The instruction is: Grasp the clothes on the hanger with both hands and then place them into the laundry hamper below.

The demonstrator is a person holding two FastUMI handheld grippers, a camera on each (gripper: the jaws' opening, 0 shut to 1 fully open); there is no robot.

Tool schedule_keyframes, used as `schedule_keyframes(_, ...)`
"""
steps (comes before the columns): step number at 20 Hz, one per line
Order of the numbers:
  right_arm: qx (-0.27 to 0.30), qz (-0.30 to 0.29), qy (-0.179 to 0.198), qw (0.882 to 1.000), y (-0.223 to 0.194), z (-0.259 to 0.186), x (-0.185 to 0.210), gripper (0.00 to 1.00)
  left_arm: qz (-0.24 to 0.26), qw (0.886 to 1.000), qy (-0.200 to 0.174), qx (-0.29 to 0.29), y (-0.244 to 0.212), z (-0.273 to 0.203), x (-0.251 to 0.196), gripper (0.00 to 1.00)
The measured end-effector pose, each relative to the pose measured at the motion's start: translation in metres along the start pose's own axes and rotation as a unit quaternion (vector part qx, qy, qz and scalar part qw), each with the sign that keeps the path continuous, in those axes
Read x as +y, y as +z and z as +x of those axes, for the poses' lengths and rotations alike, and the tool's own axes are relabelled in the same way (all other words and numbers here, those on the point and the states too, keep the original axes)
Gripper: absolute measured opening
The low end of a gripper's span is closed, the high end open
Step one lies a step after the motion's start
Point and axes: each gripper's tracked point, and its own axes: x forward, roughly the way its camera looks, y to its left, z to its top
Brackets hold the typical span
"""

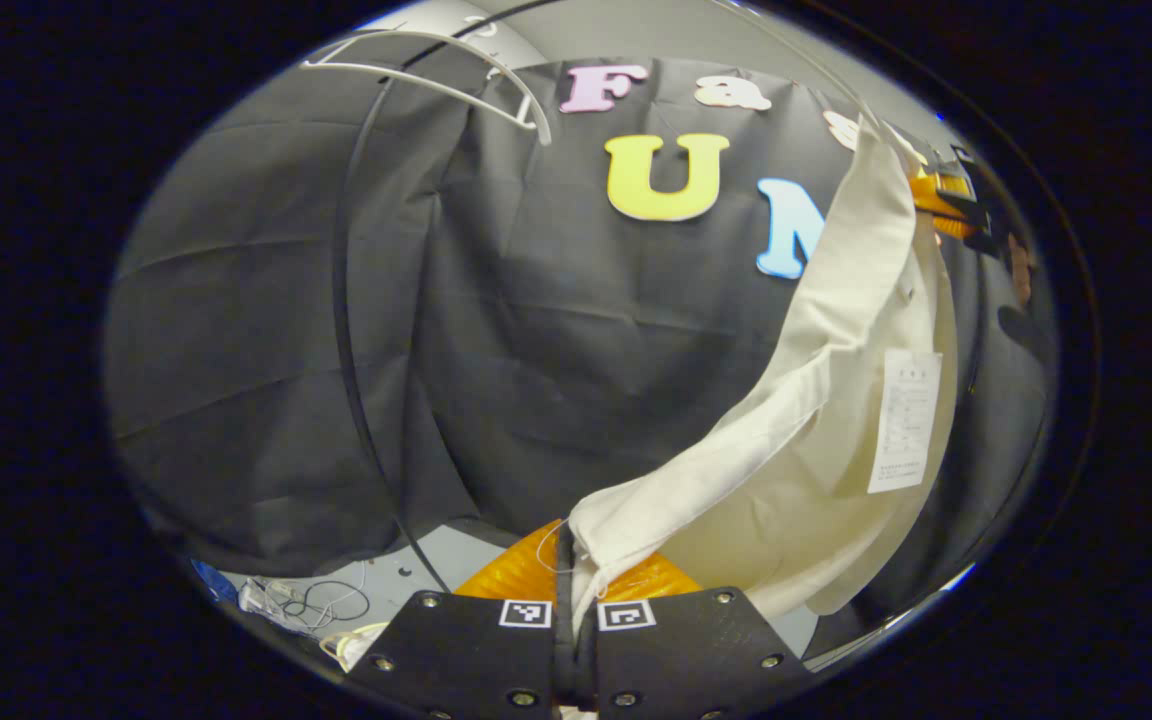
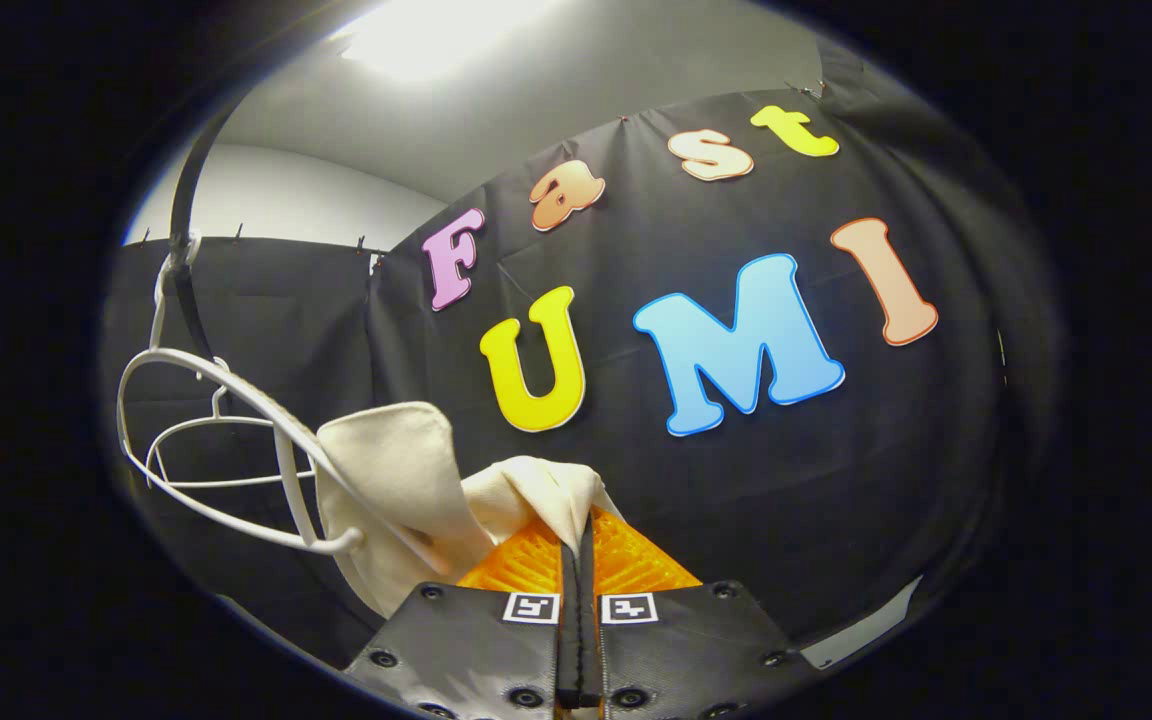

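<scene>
The left tool (image 1: 576,560) is closed, pinching one corner of the cream garment (image 1: 816,400), and the right tool (image 2: 578,545) is closed on another part. The garment hangs in the air between them, off the white hanger (image 2: 236,440), which hangs empty on the black rail (image 2: 184,270).

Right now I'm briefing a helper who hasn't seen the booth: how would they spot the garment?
Start at the black cloth wall. In front of it, a cream garment stretches between the two grippers. It alone is soft and pale, unlike the thin white hangers.

Your left gripper (image 1: 576,575) faces open room before the black cloth wall (image 1: 496,340), thin black pole (image 1: 341,300) curving left, white hanger (image 1: 456,85) overhead, cream garment (image 1: 816,400) draped across your right
</scene>
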Motion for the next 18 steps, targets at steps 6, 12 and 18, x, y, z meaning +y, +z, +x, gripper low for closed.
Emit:
schedule_keyframes(6,0.018,0.035,-0.014,0.999,-0.018,0.041,-0.019,0.01,0.001,0.998,0.007,-0.067,0.087,-0.03,0.013,0.02)
schedule_keyframes(12,0.07,0.047,-0.005,0.996,-0.081,0.011,0.0,0.01,0.01,0.996,0.016,-0.086,0.113,-0.055,0.035,0.01)
schedule_keyframes(18,0.119,0.044,0.048,0.991,-0.126,-0.062,0.064,0.01,0.014,0.995,0.013,-0.098,0.132,-0.112,0.059,0.01)
